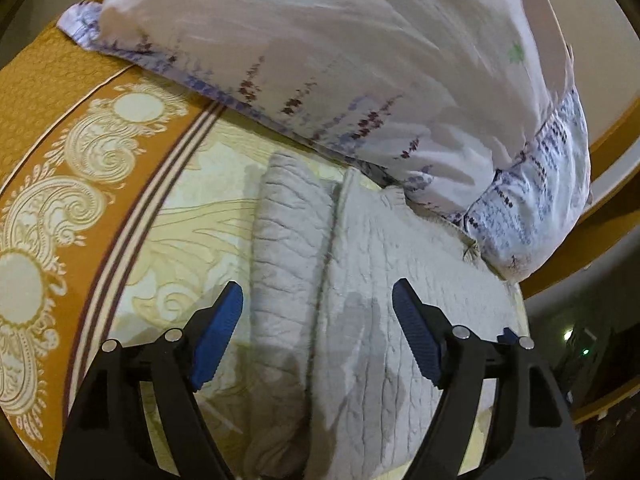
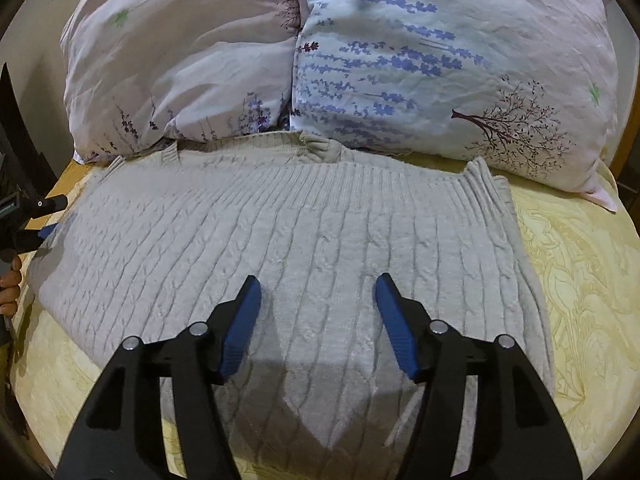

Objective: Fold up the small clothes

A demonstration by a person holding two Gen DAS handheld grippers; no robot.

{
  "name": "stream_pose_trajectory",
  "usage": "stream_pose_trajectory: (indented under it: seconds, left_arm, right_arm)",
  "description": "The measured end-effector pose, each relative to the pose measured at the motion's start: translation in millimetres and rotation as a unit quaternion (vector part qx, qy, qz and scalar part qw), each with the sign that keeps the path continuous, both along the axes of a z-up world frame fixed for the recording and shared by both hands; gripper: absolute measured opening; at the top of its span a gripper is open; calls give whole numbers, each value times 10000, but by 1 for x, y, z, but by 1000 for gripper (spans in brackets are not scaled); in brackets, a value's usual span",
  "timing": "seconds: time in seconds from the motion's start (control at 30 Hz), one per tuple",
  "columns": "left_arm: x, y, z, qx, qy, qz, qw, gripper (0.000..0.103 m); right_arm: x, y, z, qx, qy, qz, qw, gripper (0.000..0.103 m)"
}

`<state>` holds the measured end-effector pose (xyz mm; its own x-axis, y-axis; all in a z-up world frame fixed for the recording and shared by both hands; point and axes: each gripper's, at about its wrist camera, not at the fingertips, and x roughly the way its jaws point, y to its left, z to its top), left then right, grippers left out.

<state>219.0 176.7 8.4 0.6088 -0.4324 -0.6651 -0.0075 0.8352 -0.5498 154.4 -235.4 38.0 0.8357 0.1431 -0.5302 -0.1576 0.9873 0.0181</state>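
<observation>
Jaws spread on your left gripper (image 1: 318, 336) and right gripper (image 2: 318, 320), nothing held: pinch the pale grey cable-knit sweater (image 2: 280, 232) at an edge, then fold evenly.

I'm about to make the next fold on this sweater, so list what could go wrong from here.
1. The sweater's far edge lies against the pillows; lifting it may drag or catch them.
2. The right gripper and the left gripper are both open, holding nothing; a shallow pinch on the thick knit could slip.
3. A sleeve looks already folded in on one side; pulling there might undo it.
</observation>
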Motion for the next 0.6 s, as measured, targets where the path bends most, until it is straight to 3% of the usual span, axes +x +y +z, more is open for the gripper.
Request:
stream_pose_trajectory:
  seconds: [0.17, 0.3, 0.4, 0.6]
  left_arm:
    - [2, -14, 0, 192, -10, -57, 9998, 73]
    - [2, -21, 1, 312, 51, -35, 9995, 57]
    - [3, -24, 1, 175, 132, -74, 9997, 43]
    - [8, -42, -1, 300, 202, -165, 9992, 41]
  right_arm:
    - [0, 0, 0, 10, -49, -15, 10000, 62]
    - [1, 0, 0, 38, -45, -3, 10000, 62]
    - [1, 0, 0, 72, -38, -12, 10000, 62]
    - [1, 5, 0, -103, -76, -62, 9999, 63]
